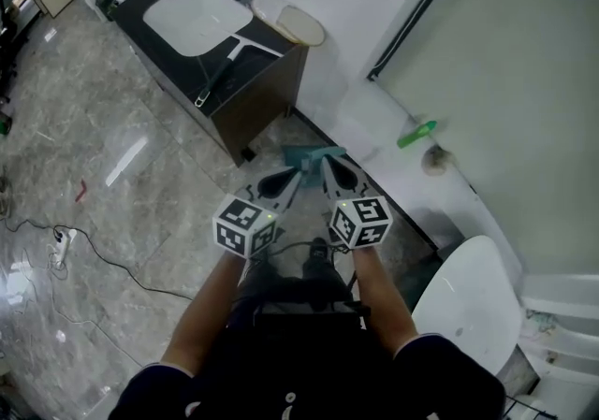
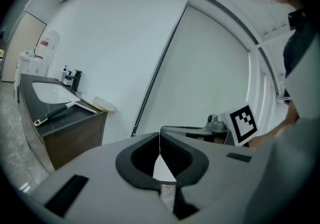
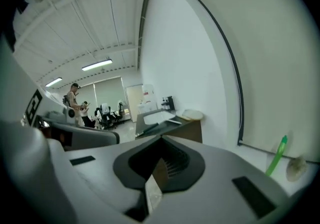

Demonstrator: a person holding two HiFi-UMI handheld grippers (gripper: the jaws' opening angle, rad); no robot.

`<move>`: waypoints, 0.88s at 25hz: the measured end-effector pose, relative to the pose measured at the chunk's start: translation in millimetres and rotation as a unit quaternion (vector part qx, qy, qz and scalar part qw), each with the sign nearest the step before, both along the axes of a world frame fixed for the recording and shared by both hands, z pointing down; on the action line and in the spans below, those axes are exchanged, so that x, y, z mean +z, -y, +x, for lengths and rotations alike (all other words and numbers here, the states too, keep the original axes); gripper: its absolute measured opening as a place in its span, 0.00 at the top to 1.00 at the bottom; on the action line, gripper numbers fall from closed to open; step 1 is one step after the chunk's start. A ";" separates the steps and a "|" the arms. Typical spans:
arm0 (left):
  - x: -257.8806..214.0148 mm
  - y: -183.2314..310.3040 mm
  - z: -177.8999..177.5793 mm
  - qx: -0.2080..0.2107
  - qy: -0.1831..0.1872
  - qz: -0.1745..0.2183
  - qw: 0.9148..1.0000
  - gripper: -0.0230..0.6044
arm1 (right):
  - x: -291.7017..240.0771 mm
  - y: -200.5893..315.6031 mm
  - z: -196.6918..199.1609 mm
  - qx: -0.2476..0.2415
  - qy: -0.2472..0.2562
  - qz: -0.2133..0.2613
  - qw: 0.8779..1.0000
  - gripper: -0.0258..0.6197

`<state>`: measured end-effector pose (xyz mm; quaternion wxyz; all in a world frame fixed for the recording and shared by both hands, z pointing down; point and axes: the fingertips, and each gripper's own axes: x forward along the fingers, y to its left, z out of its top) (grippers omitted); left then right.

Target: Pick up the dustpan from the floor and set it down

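A teal dustpan [image 1: 309, 155] lies on the grey tiled floor at the foot of the white wall, just past the corner of the dark cabinet. Both grippers are held up side by side above it, apart from it. My left gripper [image 1: 288, 181] [image 2: 160, 135] has its jaws closed together with nothing between them. My right gripper [image 1: 329, 168] [image 3: 161, 140] is also shut and empty. Each gripper view looks out level at the wall and the cabinet, and the dustpan does not show in either. The right gripper's marker cube [image 2: 243, 123] appears beside the left one.
A dark vanity cabinet [image 1: 253, 100] with a white sink [image 1: 192, 16] and a long-handled tool [image 1: 225, 67] stands at the back left. A green-handled brush [image 1: 416, 134] leans by the wall. A white toilet lid [image 1: 468, 301] is at the right. A cable and power strip [image 1: 62, 242] lie on the left floor.
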<state>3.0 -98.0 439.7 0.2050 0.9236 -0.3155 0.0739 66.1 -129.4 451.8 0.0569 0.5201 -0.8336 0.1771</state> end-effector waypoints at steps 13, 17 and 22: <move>-98.3 -13.2 19.1 0.045 -0.030 0.090 0.994 0.94 | -144.0 -30.9 -13.2 -0.028 0.034 0.133 0.990 0.95; -105.0 -16.8 20.6 0.049 -0.028 0.094 0.994 0.94 | -150.4 -34.9 -9.6 -0.021 0.035 0.134 0.990 0.95; -102.4 -21.2 19.8 0.046 -0.025 0.090 0.995 0.94 | -147.0 -39.4 -6.2 -0.016 0.044 0.124 0.991 0.95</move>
